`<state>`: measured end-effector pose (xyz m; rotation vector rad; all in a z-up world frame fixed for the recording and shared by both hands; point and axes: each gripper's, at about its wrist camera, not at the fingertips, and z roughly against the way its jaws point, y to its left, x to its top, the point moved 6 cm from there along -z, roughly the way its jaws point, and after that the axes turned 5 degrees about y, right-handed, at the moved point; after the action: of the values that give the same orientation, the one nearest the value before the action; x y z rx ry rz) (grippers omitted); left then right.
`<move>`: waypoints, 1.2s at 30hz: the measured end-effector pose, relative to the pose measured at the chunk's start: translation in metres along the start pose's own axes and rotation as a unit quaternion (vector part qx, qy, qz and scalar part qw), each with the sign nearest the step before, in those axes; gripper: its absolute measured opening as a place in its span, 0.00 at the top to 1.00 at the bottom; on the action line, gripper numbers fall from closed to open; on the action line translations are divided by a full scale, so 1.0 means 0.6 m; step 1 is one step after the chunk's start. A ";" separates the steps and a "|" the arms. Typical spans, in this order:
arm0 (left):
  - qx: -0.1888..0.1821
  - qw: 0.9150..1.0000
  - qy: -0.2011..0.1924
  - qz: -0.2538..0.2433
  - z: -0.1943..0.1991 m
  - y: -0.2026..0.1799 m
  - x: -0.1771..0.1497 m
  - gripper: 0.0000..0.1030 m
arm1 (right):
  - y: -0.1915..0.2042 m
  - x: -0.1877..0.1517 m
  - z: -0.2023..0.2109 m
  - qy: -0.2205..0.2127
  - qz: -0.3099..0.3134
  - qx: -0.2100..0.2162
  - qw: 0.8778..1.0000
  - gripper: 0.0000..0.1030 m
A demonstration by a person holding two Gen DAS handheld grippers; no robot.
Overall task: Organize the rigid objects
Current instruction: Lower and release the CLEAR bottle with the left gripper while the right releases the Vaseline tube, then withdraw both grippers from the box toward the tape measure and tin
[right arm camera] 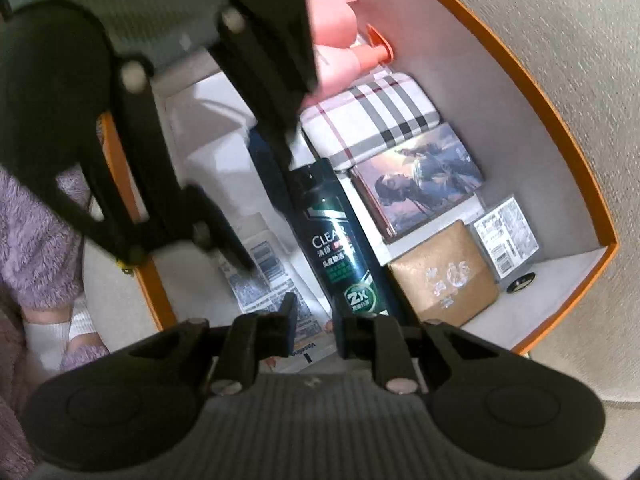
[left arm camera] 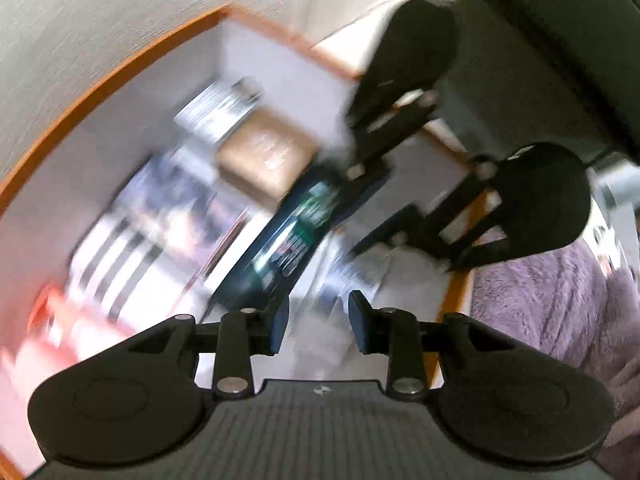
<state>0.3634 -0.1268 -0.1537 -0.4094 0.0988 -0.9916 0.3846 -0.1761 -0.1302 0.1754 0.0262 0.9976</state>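
A white box with an orange rim (right arm camera: 560, 152) holds the objects. In its middle lies a dark green CLEAR shampoo bottle (right arm camera: 340, 248), seen blurred in the left wrist view (left arm camera: 288, 236). A white lotion bottle (right arm camera: 268, 272) lies beside it. My right gripper (right arm camera: 318, 326) points down over the near ends of both bottles. Its jaws stand shut to a narrow gap with nothing between them, and the right finger is at the green bottle's end. My left gripper (left arm camera: 316, 324) hangs open and empty above the box, its left finger near the green bottle's other end.
Packed along the far side are a plaid case (right arm camera: 380, 116), a picture-cover box (right arm camera: 424, 176), a brown box (right arm camera: 440, 276), a small barcoded box (right arm camera: 506, 232) and a pink bottle (right arm camera: 340, 48). A person's purple fleece (right arm camera: 28, 248) and white sock (right arm camera: 52, 332) lie left of the box.
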 end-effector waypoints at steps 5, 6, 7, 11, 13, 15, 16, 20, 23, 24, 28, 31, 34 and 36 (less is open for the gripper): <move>-0.032 0.993 0.032 0.113 -0.018 0.033 -0.027 0.64 | -0.001 0.002 -0.005 -0.003 -0.003 -0.003 1.000 0.80; -0.037 0.990 0.036 0.129 -0.024 0.043 -0.028 0.64 | -0.001 0.002 -0.005 -0.004 -0.005 -0.004 1.000 0.79; -0.040 0.988 0.043 0.142 -0.032 0.044 -0.030 0.64 | -0.001 0.002 -0.004 -0.005 -0.006 -0.006 1.000 0.79; -0.033 0.984 0.057 0.166 -0.056 0.034 -0.028 0.64 | 0.001 -0.004 0.004 -0.005 -0.011 -0.011 1.000 0.79; -0.040 0.982 0.052 0.179 -0.065 0.029 -0.026 0.64 | 0.001 -0.007 0.007 -0.005 -0.013 -0.012 1.000 0.79; -0.042 0.981 0.044 0.184 -0.069 0.025 -0.022 0.65 | 0.002 -0.009 0.008 -0.005 -0.015 -0.016 1.000 0.79; -0.045 0.980 0.039 0.187 -0.069 0.022 -0.021 0.68 | 0.002 -0.012 0.010 -0.005 -0.017 -0.019 1.000 0.79; -0.038 0.978 0.018 0.202 -0.071 0.016 -0.024 0.68 | 0.002 -0.014 0.016 -0.012 -0.024 -0.025 0.999 0.79; -0.012 0.977 -0.009 0.213 -0.057 0.011 -0.037 0.68 | 0.007 -0.016 0.027 -0.020 -0.027 -0.038 0.999 0.79; 0.002 0.976 -0.028 0.214 -0.047 0.007 -0.042 0.68 | 0.010 -0.017 0.032 -0.026 -0.029 -0.042 0.998 0.79; 0.026 0.971 -0.091 0.221 0.000 -0.013 -0.058 0.68 | 0.028 -0.023 0.050 -0.045 -0.031 -0.049 0.997 0.76; 0.053 0.966 -0.134 0.214 0.042 -0.038 -0.070 0.68 | 0.046 -0.025 0.061 -0.054 -0.027 -0.066 0.996 0.76; 0.087 0.958 -0.177 0.209 0.076 -0.066 -0.079 0.68 | 0.061 -0.029 0.083 -0.069 -0.032 -0.085 0.993 0.76; 0.097 0.953 -0.202 0.204 0.110 -0.083 -0.091 0.68 | 0.071 -0.034 0.106 -0.093 -0.041 -0.100 0.990 0.76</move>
<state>0.3116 -0.0859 -0.0796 -0.3831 -0.2750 -0.4899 0.3444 -0.1789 -0.0618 0.0818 -0.2344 0.8920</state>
